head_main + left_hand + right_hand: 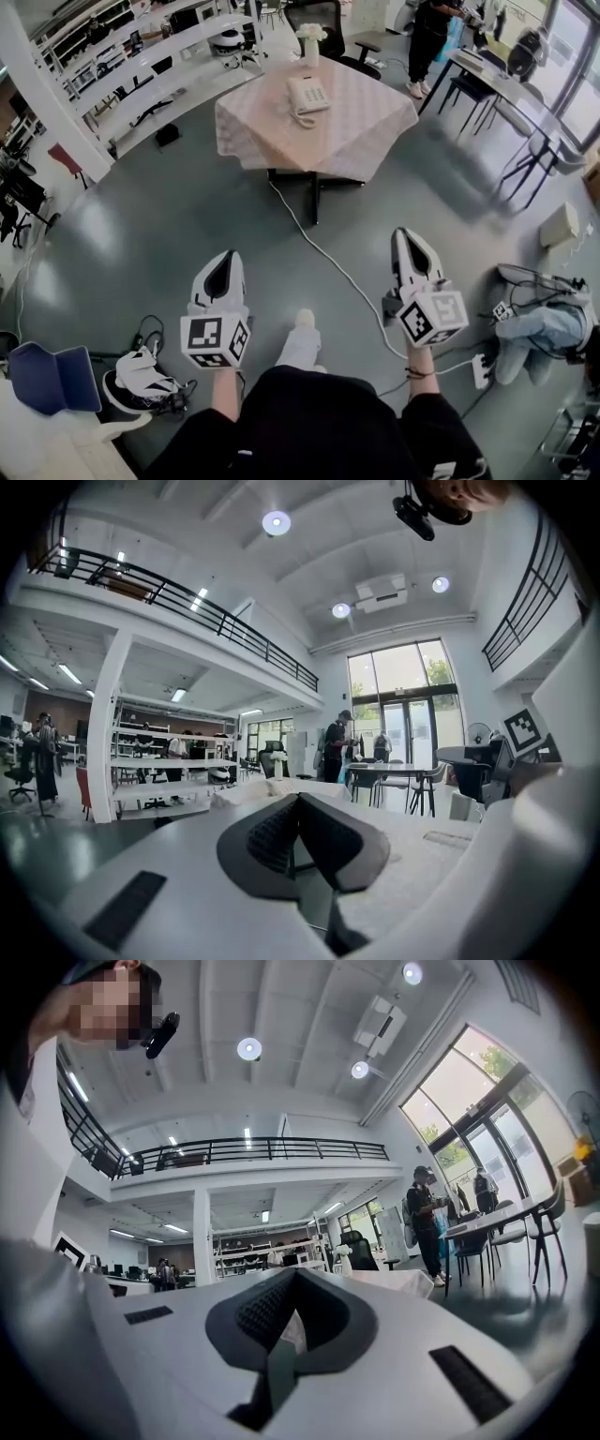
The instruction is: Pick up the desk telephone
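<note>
The white desk telephone (307, 96) lies on a table with a pale checked cloth (361, 136) far ahead in the head view. Both grippers are held low over the grey floor, well short of the table. My left gripper (228, 255) is shut with nothing in it, and it points at the table. My right gripper (406, 232) is likewise shut and empty. In the left gripper view the closed jaws of the left gripper (298, 799) hide most of the cloth-covered table (242, 794). The right gripper view shows the right gripper (293, 1274) shut, with the table (398, 1282) beyond. The telephone is not visible in either gripper view.
A white vase of flowers (310, 39) stands at the table's far corner, with an office chair (319, 19) behind it. A white cable (328, 253) runs across the floor from the table. A person (429, 37) stands by desks (506, 84) at right. Shelving (150, 66) lines the left. Bags (544, 328) lie at right.
</note>
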`<state>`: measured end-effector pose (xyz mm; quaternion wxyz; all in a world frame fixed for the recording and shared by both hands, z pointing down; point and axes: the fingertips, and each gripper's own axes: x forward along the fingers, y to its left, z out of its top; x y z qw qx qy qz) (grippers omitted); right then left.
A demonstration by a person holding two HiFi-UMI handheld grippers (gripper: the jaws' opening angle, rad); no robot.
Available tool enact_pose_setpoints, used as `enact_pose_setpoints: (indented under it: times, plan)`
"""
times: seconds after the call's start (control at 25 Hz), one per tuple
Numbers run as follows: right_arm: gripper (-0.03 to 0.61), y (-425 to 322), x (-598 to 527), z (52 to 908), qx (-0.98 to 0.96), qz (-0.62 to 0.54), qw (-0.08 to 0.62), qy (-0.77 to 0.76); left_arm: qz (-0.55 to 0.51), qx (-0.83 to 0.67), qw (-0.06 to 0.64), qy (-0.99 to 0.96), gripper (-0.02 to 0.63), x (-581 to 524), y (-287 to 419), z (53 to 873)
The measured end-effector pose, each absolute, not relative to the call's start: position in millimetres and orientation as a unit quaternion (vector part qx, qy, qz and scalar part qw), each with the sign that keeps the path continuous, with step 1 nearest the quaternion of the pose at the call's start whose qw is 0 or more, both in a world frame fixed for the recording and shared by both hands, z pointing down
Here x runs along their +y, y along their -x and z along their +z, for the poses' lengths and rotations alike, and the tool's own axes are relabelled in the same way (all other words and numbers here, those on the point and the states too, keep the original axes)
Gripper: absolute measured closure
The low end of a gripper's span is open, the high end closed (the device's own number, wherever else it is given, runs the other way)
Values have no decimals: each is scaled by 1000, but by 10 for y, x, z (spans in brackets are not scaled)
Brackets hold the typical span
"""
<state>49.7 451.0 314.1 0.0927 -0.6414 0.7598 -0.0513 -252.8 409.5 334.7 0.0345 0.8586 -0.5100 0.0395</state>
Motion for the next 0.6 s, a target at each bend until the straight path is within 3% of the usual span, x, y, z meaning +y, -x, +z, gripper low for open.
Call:
enact_pose_setpoints:
  times: [0.6]
  plan:
    - [588, -673, 2936, 3200, 750, -50, 68, 656, 31, -493, 54, -868, 615, 2449, 2288, 3482]
